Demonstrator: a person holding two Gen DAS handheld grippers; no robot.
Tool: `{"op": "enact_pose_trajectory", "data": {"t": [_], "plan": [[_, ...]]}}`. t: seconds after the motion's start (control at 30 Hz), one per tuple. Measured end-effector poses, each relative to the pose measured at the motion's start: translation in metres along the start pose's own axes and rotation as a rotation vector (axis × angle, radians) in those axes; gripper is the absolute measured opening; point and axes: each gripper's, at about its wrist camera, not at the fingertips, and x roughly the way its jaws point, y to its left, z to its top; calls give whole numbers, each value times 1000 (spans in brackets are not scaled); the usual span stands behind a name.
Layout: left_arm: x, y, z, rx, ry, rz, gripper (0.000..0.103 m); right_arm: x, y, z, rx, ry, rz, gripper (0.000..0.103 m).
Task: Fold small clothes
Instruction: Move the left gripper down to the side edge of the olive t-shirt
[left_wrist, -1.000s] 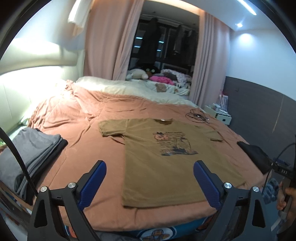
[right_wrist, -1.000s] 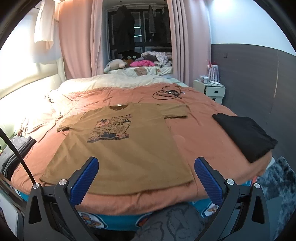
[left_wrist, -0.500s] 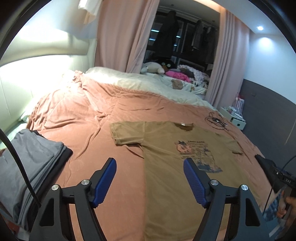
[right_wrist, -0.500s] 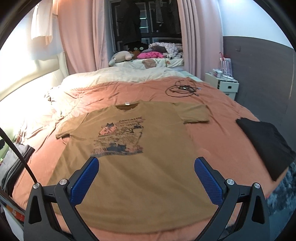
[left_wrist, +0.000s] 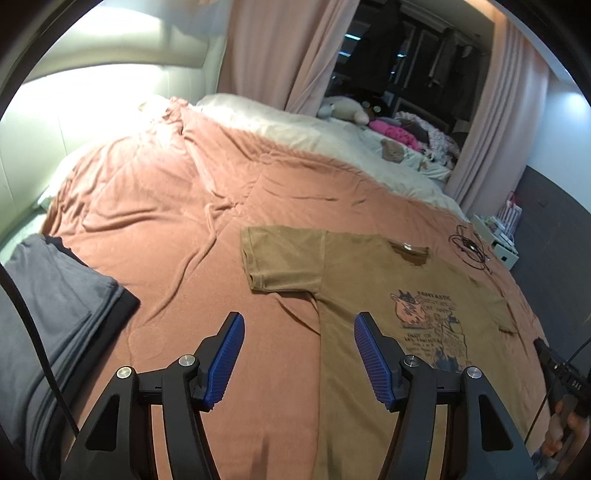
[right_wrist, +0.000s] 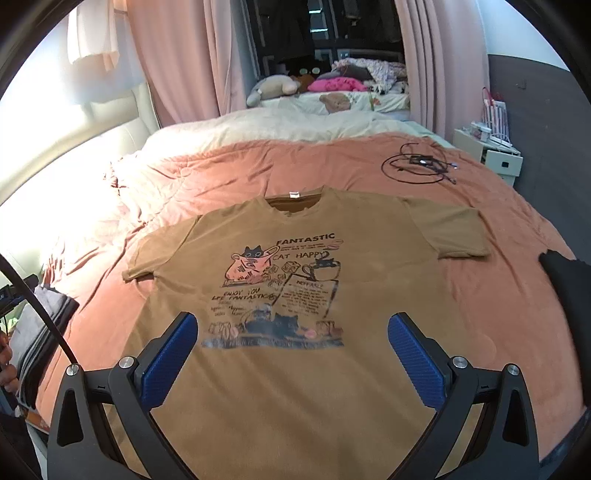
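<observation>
T-shirt (right_wrist: 295, 369) print — "FANTASTIC", "CAT HAPPY" (smaller lines blurred).

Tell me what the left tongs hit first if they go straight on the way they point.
Probably the left edge of the T-shirt just below its sleeve, or the pink bedspread beside it; depth is unclear. The left tongs are open and hold nothing, their jaws having just been closing.

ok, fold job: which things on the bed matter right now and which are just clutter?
In play:
- brown cotton T-shirt with cat print, spread flat
- left gripper, open, jaws just been closing, nothing between them
- right gripper, open

Lying about:
- grey folded clothes stack
- black folded garment
- black coiled cable
- plush toys
</observation>
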Motion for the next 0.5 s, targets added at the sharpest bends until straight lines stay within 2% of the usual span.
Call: {"op": "enact_pose_trajectory", "data": {"t": [0.27,0.33,0.4,0.5], "plan": [[64,15,32,-51,63,7,63,57,7,39,-17,55,34,102],[85,22,41,-67,81,8,59,73,9,46,-18,76,48,101],[102,29,48,-88,99,2,48,86,13,53,-23,83,57,100],[131,41,58,-125,127,-15,45,108,20,61,-37,105,65,90]]}}
